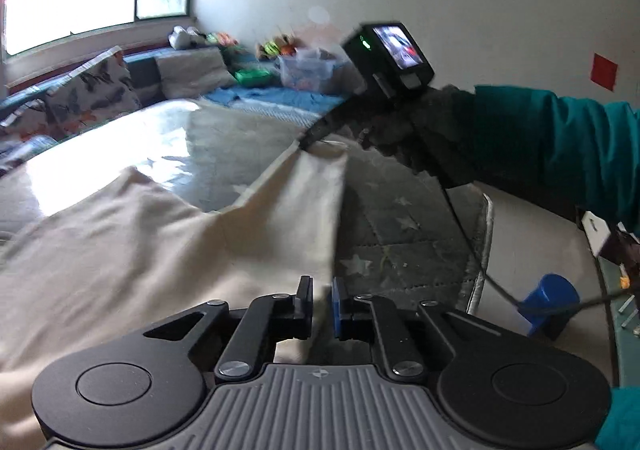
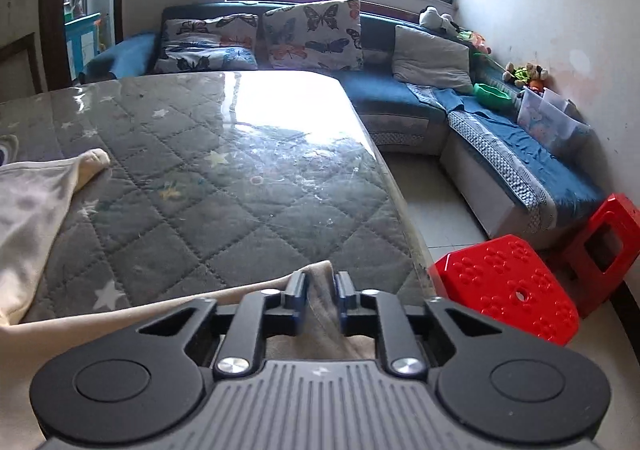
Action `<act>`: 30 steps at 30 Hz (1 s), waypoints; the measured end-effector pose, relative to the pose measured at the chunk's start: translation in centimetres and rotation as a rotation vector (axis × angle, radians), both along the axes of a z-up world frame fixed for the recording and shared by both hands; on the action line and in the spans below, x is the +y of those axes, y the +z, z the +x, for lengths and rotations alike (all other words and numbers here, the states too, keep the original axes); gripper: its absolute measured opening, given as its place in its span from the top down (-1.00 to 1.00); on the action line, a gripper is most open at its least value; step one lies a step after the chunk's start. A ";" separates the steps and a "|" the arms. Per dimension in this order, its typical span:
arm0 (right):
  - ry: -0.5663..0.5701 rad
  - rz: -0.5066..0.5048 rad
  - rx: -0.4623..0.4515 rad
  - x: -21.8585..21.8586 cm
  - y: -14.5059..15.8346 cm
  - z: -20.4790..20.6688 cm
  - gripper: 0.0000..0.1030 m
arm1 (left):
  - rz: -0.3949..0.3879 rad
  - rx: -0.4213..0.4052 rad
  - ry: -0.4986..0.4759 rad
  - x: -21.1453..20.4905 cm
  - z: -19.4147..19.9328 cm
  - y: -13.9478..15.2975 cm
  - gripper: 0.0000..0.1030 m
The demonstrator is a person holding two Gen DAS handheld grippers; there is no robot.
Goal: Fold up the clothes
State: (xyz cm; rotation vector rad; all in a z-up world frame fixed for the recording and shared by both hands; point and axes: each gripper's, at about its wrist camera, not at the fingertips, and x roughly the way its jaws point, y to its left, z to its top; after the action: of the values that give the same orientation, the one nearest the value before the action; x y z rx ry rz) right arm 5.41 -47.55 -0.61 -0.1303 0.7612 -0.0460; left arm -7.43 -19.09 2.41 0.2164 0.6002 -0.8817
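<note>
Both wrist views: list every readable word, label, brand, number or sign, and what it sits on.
No readable text in either view.
Right gripper: the small screen on its camera shows a blurred picture, no legible characters.
Left gripper: only a small round emblem on the grey ribbed body, no letters.
Red square on the wall: blank.
White tag by the sleeve: too blurred to read.
</note>
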 end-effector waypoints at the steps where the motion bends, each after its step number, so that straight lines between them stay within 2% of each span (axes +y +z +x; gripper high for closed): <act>1: 0.011 -0.005 -0.006 0.2 0.4 -0.3 0.67 | -0.002 -0.013 0.017 0.9 -0.4 0.3 0.77; 3: 0.046 0.006 -0.017 0.6 1.4 -1.0 0.66 | 0.010 -0.035 0.069 2.9 -0.9 0.8 0.74; 7: 0.180 0.053 -0.016 2.8 3.2 -3.1 0.65 | 0.082 -0.069 0.167 6.2 -1.5 0.9 0.60; 9: 0.287 0.068 0.001 5.1 3.8 -4.6 0.65 | 0.105 -0.067 0.194 7.2 -1.7 0.7 0.32; 14: 0.519 0.112 0.052 10.4 4.3 -8.1 0.63 | 0.155 -0.065 0.212 7.7 -1.8 -0.5 0.31; 16: 0.593 0.111 0.079 12.3 4.0 -9.4 0.54 | 0.175 -0.058 0.211 7.8 -1.7 -1.1 0.34; 18: 0.666 0.111 0.107 14.3 3.7 -10.7 0.42 | 0.186 -0.048 0.210 7.9 -1.8 -1.5 0.68; 20: 0.739 0.110 0.135 16.2 3.4 -11.9 0.35 | 0.183 -0.047 0.212 8.1 -2.0 -1.6 0.79; 21: 0.776 0.109 0.149 17.1 3.2 -12.6 0.28 | 0.177 -0.049 0.212 8.3 -2.1 -1.5 0.83; 24: 0.886 0.108 0.191 20.0 2.8 -14.5 0.25 | 0.137 -0.060 0.210 8.9 -2.9 -0.8 0.86; 28: 0.877 0.069 0.181 21.0 2.1 -15.2 0.35 | 0.097 -0.061 0.187 9.6 -4.1 0.2 0.87; 29: 0.871 0.059 0.176 21.2 1.9 -15.4 0.43 | 0.099 -0.057 0.181 9.7 -4.3 0.2 0.87; 30: 0.867 0.057 0.178 21.2 1.8 -15.4 0.61 | 0.102 -0.050 0.175 9.7 -4.3 0.1 0.87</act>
State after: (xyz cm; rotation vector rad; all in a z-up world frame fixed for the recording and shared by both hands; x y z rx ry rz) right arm -9.97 -26.30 1.22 -0.4040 0.8296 0.8192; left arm -11.77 -9.36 2.47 0.2732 0.6087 -0.6757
